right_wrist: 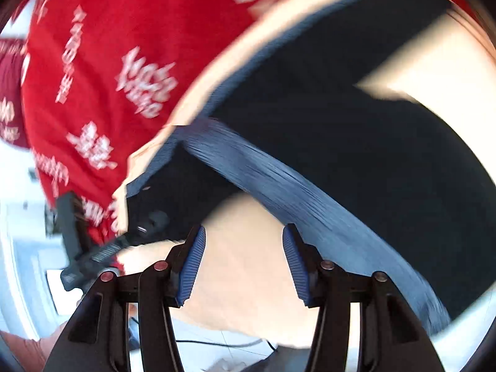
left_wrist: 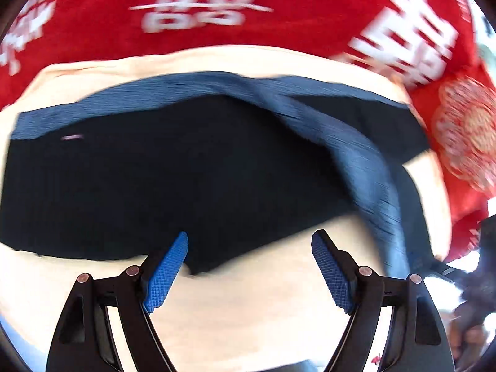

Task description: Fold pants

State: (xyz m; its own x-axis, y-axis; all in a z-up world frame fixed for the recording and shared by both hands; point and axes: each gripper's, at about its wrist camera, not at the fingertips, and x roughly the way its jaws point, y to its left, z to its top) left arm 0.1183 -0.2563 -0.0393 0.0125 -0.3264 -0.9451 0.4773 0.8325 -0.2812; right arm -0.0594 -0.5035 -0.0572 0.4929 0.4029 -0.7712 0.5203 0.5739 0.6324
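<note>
Both tools, left tool (left_wrist: 249,249) and right tool (right_wrist: 244,243), stand apart, holding nothing, over the dark pants (left_wrist: 173,179) (blue waistband (left_wrist: 365,155)) on the pale bench (left_wrist: 248,316).

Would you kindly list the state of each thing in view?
Pants: lying on the table, partly folded, blue waistband bent across them.
Left gripper: open, holding nothing.
Right gripper: open, holding nothing.
Table: bearing the pants.
Red cloth: hanging behind the table.

White print on red cloth (left_wrist: 93,24) motion-blurred, unreadable, pants (right_wrist: 325,142) cut off at frame edge, waistband ribs smeared.
</note>
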